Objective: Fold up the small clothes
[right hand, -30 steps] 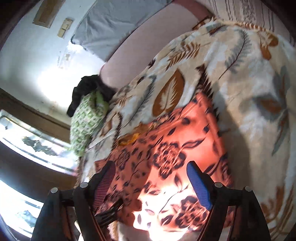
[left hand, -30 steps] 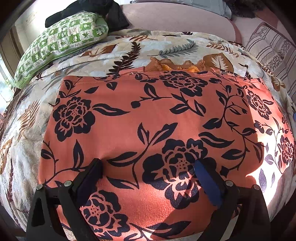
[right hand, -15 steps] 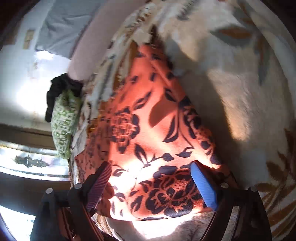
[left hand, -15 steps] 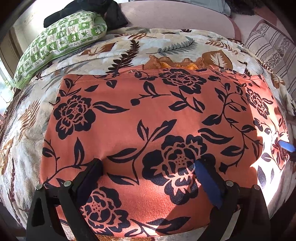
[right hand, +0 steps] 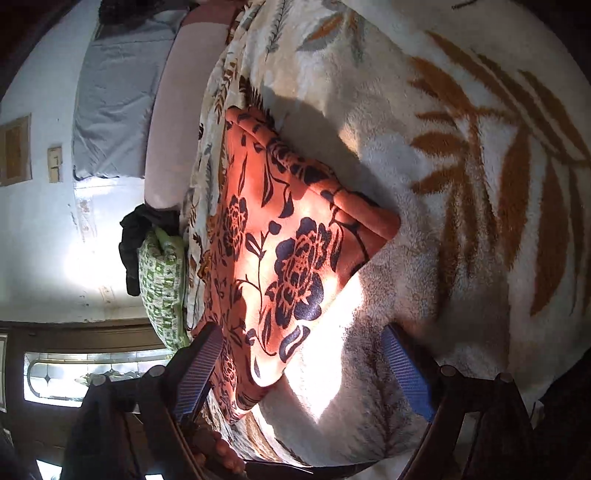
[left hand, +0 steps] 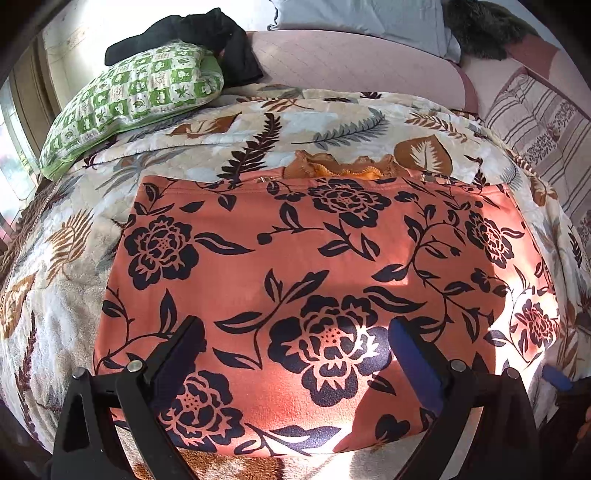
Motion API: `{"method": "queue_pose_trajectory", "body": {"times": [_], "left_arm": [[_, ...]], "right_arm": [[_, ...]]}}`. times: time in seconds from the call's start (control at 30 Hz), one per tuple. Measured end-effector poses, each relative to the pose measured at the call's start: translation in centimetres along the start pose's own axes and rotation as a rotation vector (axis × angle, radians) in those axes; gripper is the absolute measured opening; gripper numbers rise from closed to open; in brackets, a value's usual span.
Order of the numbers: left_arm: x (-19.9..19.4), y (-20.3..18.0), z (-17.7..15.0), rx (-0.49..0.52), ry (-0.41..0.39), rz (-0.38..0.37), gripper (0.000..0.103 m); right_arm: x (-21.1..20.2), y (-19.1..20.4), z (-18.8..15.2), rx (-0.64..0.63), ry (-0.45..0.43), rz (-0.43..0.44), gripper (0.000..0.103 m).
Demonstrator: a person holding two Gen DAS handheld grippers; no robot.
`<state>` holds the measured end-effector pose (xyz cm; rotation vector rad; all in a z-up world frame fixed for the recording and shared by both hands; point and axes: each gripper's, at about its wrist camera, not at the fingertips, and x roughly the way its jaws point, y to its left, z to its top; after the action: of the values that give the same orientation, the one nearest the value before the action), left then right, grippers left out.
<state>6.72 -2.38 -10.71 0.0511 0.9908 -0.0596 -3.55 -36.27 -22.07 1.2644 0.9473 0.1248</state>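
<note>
An orange garment with black flowers (left hand: pixel 314 258) lies flat and folded on the leaf-print blanket (left hand: pixel 258 122). My left gripper (left hand: pixel 295 354) is open and empty, just above the garment's near edge. An orange frilly piece (left hand: pixel 332 168) peeks out at the garment's far edge. In the right wrist view the same garment (right hand: pixel 288 251) shows from its right side, tilted. My right gripper (right hand: pixel 303 369) is open and empty over the garment's near right corner. Its blue fingertip (left hand: pixel 556 376) shows at the right edge of the left wrist view.
A green checked pillow (left hand: pixel 136 99) with black clothing (left hand: pixel 207 33) on it lies at the far left. A pink bolster (left hand: pixel 351 62), a grey pillow (left hand: pixel 362 18) and a striped cushion (left hand: pixel 543 122) line the back. A window (right hand: pixel 92 376) is to the left.
The right gripper has swung down and outward to the garment's right corner, and the view has rolled. The left gripper has backed off slightly. The garment has not moved.
</note>
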Motion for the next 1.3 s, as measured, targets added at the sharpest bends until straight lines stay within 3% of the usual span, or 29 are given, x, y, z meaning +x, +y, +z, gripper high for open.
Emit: {"method": "queue_pose_trajectory", "body": {"times": [0.4,1.3], "left_arm": [[0.4,-0.3,0.3,-0.003,0.018,-0.003,0.1],[3.2,-1.2,1.0,0.019,0.055,-0.005,0.1]], "right_arm": [[1.6,2.1,3.6,-0.025,-0.072,-0.001,0.091],[2.8,3.6,4.2,-0.173,-0.087,-0.047,0.09]]}}
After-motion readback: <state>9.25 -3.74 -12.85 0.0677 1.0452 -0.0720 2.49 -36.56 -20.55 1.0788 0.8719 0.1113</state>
